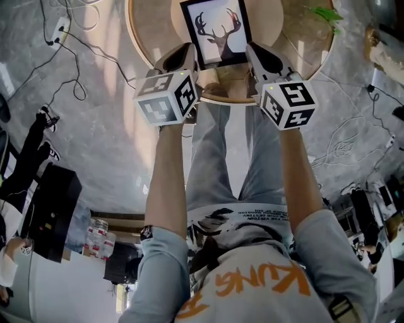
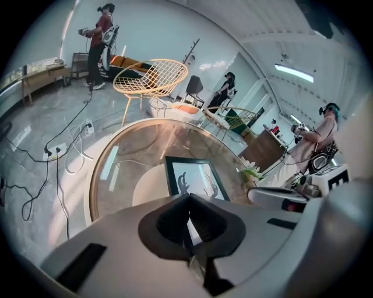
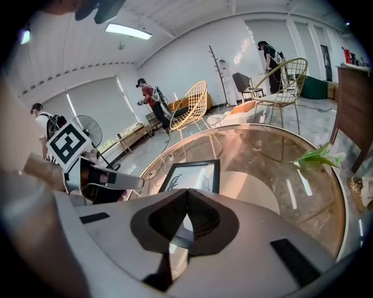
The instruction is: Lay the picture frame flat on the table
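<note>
1. The picture frame point(image 1: 215, 31) has a black border round a white picture of a dark, antlered deer head.
2. The table point(image 1: 154, 25) is clear glass with a pale wooden rim.
3. The left gripper point(image 1: 187, 50) and right gripper point(image 1: 254, 49) are light grey, and their cubes carry black-and-white square markers.
4. The plant point(image 1: 323, 14) near the table's right edge is bright green.
5. The floor point(image 1: 101, 126) is grey and marbled.

A recording studio — wire chairs point(image 2: 152, 78), trailing cables point(image 2: 57, 180), people point(image 2: 100, 43) wearing rigs.
</note>
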`<state>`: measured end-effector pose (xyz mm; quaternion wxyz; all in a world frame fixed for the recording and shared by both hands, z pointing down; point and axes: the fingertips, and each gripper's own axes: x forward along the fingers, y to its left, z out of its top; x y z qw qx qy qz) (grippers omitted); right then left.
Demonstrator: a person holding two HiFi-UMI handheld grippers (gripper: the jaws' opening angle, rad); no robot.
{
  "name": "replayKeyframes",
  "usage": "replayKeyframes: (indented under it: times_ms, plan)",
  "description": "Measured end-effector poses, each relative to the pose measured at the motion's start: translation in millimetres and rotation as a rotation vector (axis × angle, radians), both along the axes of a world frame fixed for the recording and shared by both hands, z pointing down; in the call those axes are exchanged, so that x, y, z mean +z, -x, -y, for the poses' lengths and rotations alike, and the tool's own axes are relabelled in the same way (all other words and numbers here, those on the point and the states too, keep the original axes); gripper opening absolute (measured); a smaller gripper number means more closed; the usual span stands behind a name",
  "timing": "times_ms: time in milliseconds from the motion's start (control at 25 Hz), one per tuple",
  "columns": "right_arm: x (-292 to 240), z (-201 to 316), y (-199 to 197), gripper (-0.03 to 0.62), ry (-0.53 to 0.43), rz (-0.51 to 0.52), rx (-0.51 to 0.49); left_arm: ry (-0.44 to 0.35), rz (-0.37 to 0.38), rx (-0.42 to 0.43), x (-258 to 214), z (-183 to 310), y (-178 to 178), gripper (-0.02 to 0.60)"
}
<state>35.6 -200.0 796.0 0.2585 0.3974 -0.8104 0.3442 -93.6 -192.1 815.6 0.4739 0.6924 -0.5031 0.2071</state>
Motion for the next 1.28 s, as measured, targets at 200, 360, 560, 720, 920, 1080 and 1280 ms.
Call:
replayKeyframes:
  times_ms: [200, 360, 560, 720, 920, 1080, 1280]
  plan:
    - [-17.6, -12.5, 33.7, -0.002, -0.006, 0.006, -0.059, -0.043, 0.006, -0.064, -26.5, -18.3, 18.1, 0.018]
    - [-40.5, -12.5, 53.7, -0.003, -0.012, 0.018, -0.059, -0.109, 0.02, -0.121, -64.8, -13.0, 24.0, 0.018]
    - [-83.9, -4.0, 75.0, -0.003, -0.057, 0.045, -0.047, -0.17, 0.034, -0.144, -105.8, -9.4, 44.7, 0.018]
    - [-127.4, 2.6, 76.4, -0.003, -0.089, 0.072, -0.02, -0.216, 0.056, -0.183, -150.3, -9.0, 64.0, 0.018]
    - [-184.4, 7.3, 81.5, -0.003, -0.143, 0.089, 0.004, -0.316, 0.132, -0.207, -216.6, -3.8, 81.8, 0.018]
    - [-234.9, 14.0, 81.7, -0.003, -0.192, 0.12, 0.067, -0.422, 0.148, -0.185, -275.6, 4.4, 81.0, 0.018]
    - [-302.2, 31.6, 84.9, -0.003, -0.268, 0.17, 0.112, -0.548, 0.117, -0.16, -342.1, 20.7, 77.8, 0.018]
